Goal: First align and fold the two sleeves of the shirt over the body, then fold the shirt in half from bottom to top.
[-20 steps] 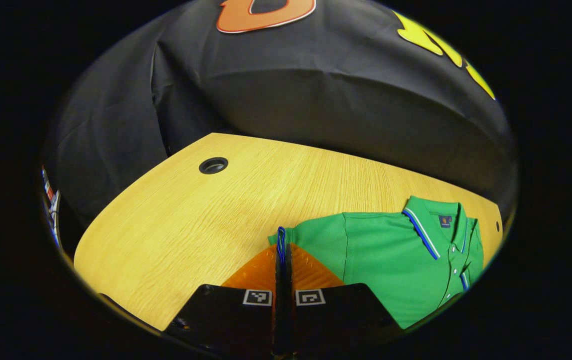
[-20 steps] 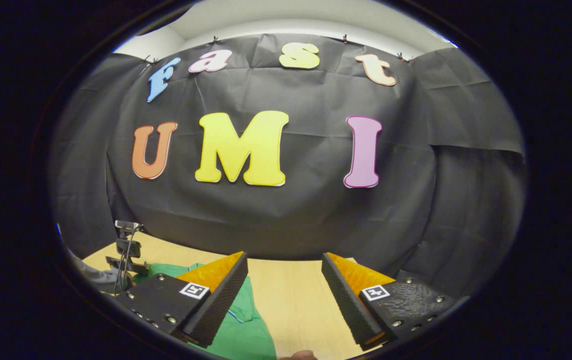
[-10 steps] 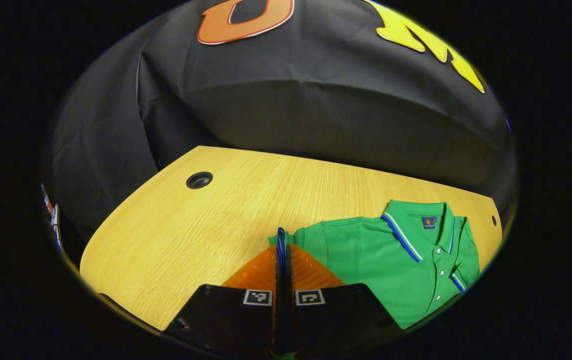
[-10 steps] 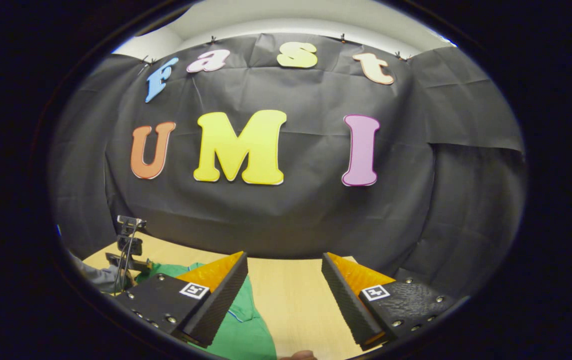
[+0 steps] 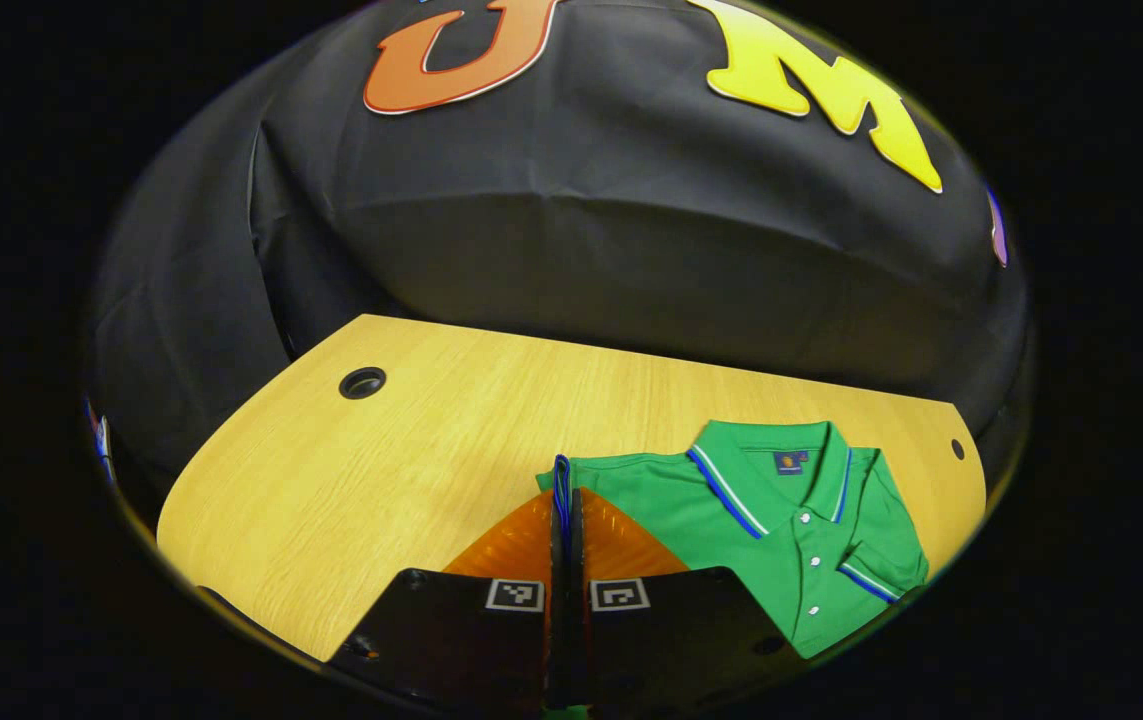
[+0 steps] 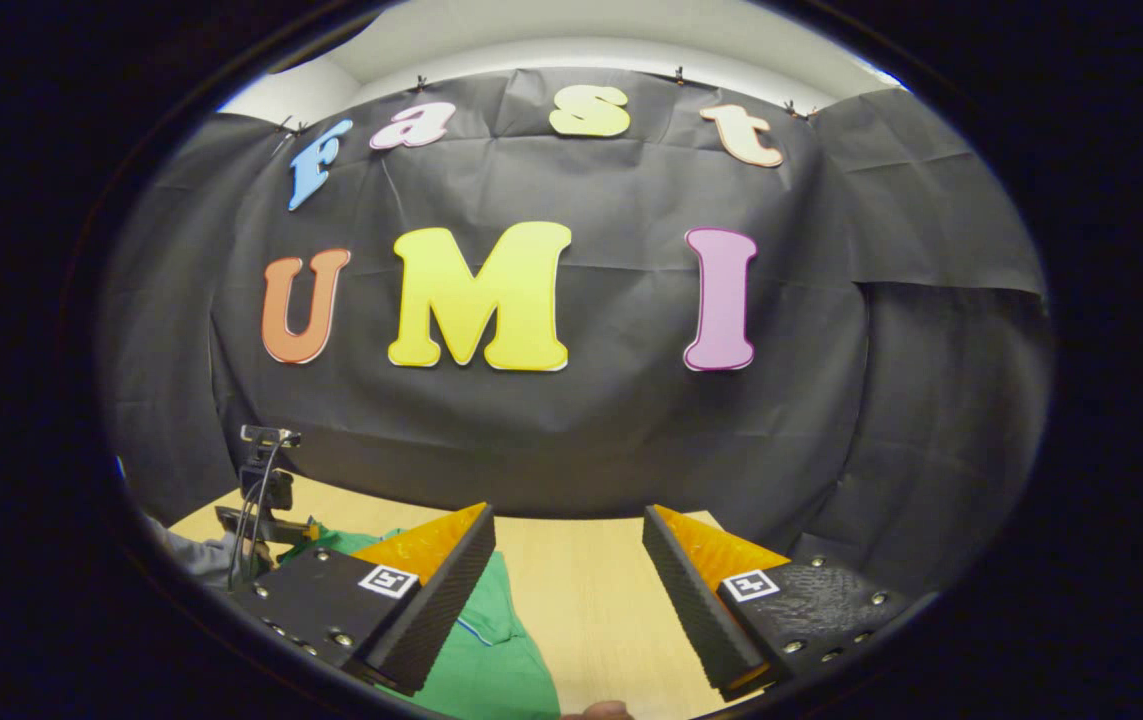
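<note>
Up close in the left gripper view, the left tongs (image 5: 565,500) are closed, both fingers pinching the blue-trimmed cuff of the green polo shirt's sleeve (image 5: 563,476). That green polo shirt (image 5: 781,530) lies on the wooden tabletop (image 5: 411,450), collar toward the booth wall, with a round cable hole (image 5: 362,382) well apart at the far left. Over in the right gripper view, the right tongs (image 6: 569,560) stand wide open with nothing between them above the tabletop (image 6: 581,590), the shirt (image 6: 491,650) just beside the left-hand finger.
</note>
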Available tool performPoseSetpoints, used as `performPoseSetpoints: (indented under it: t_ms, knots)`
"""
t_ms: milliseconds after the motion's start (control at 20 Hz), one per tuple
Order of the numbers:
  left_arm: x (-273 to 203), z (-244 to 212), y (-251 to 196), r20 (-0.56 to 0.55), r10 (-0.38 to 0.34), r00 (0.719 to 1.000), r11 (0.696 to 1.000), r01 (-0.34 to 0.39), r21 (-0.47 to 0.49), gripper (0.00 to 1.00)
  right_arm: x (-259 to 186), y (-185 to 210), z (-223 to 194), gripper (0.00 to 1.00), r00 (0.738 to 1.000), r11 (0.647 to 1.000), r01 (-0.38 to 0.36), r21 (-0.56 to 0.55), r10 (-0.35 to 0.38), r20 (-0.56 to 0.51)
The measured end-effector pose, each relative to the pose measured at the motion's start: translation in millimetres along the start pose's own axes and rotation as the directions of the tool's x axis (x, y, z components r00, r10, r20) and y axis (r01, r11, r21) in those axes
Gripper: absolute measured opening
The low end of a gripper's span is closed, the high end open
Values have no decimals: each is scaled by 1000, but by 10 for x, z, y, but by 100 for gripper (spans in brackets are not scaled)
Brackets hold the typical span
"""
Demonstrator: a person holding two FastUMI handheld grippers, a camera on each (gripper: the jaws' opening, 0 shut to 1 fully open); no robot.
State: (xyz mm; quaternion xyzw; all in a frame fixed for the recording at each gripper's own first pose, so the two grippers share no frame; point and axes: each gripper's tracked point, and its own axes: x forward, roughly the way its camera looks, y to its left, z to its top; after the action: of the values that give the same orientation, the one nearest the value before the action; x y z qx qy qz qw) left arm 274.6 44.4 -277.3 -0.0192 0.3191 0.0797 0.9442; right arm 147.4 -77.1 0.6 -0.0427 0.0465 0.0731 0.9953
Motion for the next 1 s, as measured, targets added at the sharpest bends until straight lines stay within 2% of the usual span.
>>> performPoseSetpoints:
  t_ms: [550,1000]
  knots:
    - [-141,-40,-704,-8,-93,996,995,93,35,3,-5,-71,-16,95,1000,1000,10,24,-10,-1]
    - [-241,-207,-1003,-27,-124,992,990,125,61,3,14,-161,9,94,1000,999,25,42,-26,6]
